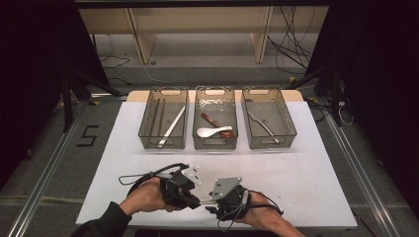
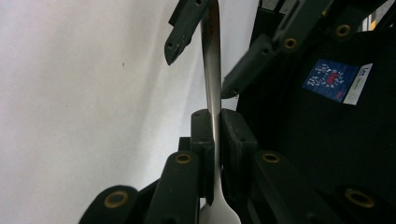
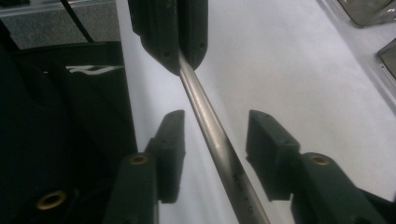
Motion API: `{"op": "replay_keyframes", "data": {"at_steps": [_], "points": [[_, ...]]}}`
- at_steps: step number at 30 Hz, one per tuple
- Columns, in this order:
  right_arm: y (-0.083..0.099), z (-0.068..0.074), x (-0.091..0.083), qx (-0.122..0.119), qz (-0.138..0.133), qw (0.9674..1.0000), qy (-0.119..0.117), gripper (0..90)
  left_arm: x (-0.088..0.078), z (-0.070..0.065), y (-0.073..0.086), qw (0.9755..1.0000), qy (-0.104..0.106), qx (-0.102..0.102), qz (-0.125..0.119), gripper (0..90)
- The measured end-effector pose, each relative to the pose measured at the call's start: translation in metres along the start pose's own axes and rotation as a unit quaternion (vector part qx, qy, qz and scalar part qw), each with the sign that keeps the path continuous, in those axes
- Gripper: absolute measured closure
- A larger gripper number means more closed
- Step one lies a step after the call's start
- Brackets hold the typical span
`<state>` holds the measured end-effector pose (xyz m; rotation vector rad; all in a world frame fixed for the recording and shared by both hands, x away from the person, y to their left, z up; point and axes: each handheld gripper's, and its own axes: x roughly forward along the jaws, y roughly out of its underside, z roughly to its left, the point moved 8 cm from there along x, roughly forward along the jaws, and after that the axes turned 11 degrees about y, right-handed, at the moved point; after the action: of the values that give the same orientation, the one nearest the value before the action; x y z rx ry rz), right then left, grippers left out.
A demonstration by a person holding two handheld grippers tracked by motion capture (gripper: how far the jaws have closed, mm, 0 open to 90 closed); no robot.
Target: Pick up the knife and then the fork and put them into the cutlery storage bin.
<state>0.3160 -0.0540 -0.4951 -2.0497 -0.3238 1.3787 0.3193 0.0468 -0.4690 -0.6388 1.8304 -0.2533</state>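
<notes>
Near the front edge of the white, matte table (image 1: 296,177), the two hand-held grippers met tip to tip over a slim metal utensil handle (image 2: 212,79). The left gripper (image 2: 215,140) had its two black, blocky jaws pressed flat against the handle, a smooth, brushed-steel bar with a rounded cross-section that widened into a flatter, paler part at the bottom of the left gripper view; what kind of head it ended in could not be told. The right gripper (image 3: 215,149) stood partly open, its square-ended jaws set to either side of the same bar (image 3: 219,140) with a gap on each side, so the pads were not pressing on it. No earlier picture was there to show them moving. In the right gripper view the bar ran slantwise up from between those jaws into the clamped tips of the left gripper (image 3: 170,42). In the high view both grippers (image 1: 180,190) (image 1: 228,197) were gripped in the person's hands, each topped with a grey three-cornered plate and trailing a looped black cable. Well beyond them stood three clear, smoky plastic bins in a row: the left bin (image 1: 164,94) held dark chopsticks and a pale one, the middle bin (image 1: 214,93) a white ceramic spoon (image 1: 212,132) and a reddish-brown one, the right bin (image 1: 269,94) a silvery utensil.
</notes>
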Motion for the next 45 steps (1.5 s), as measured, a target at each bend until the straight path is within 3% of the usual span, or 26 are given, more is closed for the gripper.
{"op": "replay_keyframes", "data": {"at_steps": [6, 11, 13, 18, 20, 24, 27, 30, 36, 39, 41, 45], "points": [[0.001, 0.005, -0.001, -0.023, 0.002, 0.9997, -0.005, 73.7, 0.003, -0.003, 0.001, 0.9999, 0.008, 0.007, 0.011, 83.4], [0.004, 0.014, -0.002, -0.077, 0.001, 0.9968, -0.019, 82.0, 0.007, -0.006, 0.004, 0.9992, 0.023, 0.018, 0.027, 83.2], [0.002, 0.018, -0.003, -0.09, -0.008, 0.9955, -0.03, 87.5, 0.008, -0.007, 0.005, 0.9988, 0.018, 0.027, 0.037, 83.6], [0.004, 0.016, -0.005, -0.085, -0.002, 0.9958, -0.035, 87.8, 0.003, -0.006, -0.002, 0.9997, 0.009, 0.023, 0.005, 80.0], [0.005, 0.016, -0.005, -0.08, 0.006, 0.9961, -0.036, 87.8, -0.004, -0.004, -0.006, 0.9997, -0.002, 0.019, -0.017, 69.1], [0.008, 0.012, -0.005, -0.081, 0.007, 0.9962, -0.032, 87.7, -0.016, 0.003, -0.006, 0.9987, -0.032, 0.006, -0.038, 52.9], [0.01, 0.007, -0.006, -0.069, 0.017, 0.9972, -0.022, 87.7, -0.024, 0.01, -0.004, 0.9972, -0.047, -0.003, -0.059, 44.6], [0.013, 0.0, -0.006, -0.051, 0.024, 0.9983, -0.013, 87.7, -0.032, 0.015, -0.008, 0.9916, -0.066, -0.014, -0.11, 35.5], [0.021, -0.016, -0.007, -0.022, 0.033, 0.9992, 0.003, 87.6, -0.043, 0.025, -0.01, 0.9823, -0.101, -0.029, -0.155, 28.5], [0.026, -0.027, -0.008, -0.012, 0.035, 0.9992, 0.014, 87.6, -0.051, 0.03, -0.009, 0.9747, -0.111, -0.039, -0.19, 26.1], [0.028, -0.033, -0.01, 0.001, 0.037, 0.9991, 0.022, 87.6, -0.056, 0.035, -0.007, 0.9683, -0.119, -0.049, -0.214, 23.9], [0.034, -0.049, -0.013, 0.022, 0.039, 0.9981, 0.041, 87.6, -0.061, 0.042, -0.002, 0.958, -0.131, -0.069, -0.246, 21.3]]}}
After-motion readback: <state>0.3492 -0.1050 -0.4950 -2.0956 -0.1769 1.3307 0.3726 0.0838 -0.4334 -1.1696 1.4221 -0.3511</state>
